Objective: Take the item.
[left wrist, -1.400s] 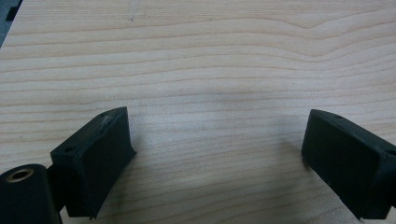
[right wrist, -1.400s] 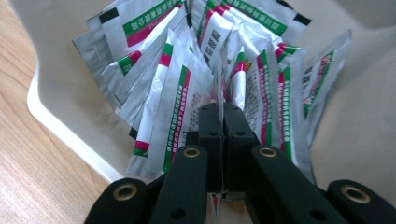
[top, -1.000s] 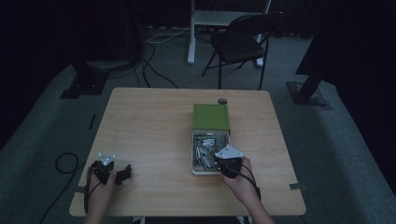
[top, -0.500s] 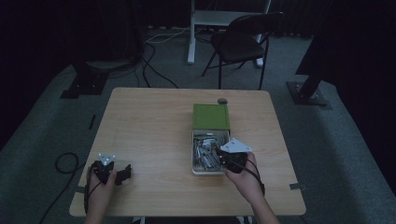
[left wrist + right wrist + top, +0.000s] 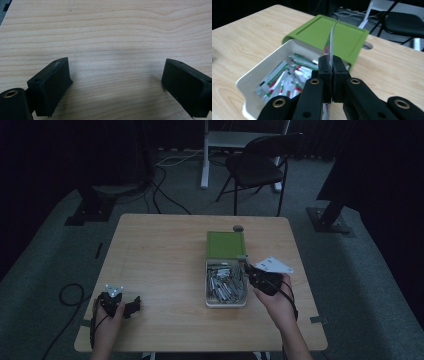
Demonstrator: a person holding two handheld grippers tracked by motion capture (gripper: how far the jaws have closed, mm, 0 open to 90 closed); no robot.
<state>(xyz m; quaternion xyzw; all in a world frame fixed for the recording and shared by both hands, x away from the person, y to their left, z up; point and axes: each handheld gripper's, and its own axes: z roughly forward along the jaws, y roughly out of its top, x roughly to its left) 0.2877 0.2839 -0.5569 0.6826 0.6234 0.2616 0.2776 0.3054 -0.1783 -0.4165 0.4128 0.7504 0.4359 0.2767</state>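
One thin sachet [image 5: 329,41] stands on its edge, pinched between the pressed-together jaws of the right claw [image 5: 331,65], just at 3 o'clock of the white box [image 5: 226,303]. It is glossy, flat and flexible, so I think it can slip or bend if the pinch is weak, and it may drop back among the many similar packets [image 5: 284,80]. The box has smooth rounded plastic walls; its green lid [image 5: 225,244] lies at 12 o'clock, touching it. The left claw [image 5: 116,82] rests spread and empty over the grained wooden table [image 5: 107,30].
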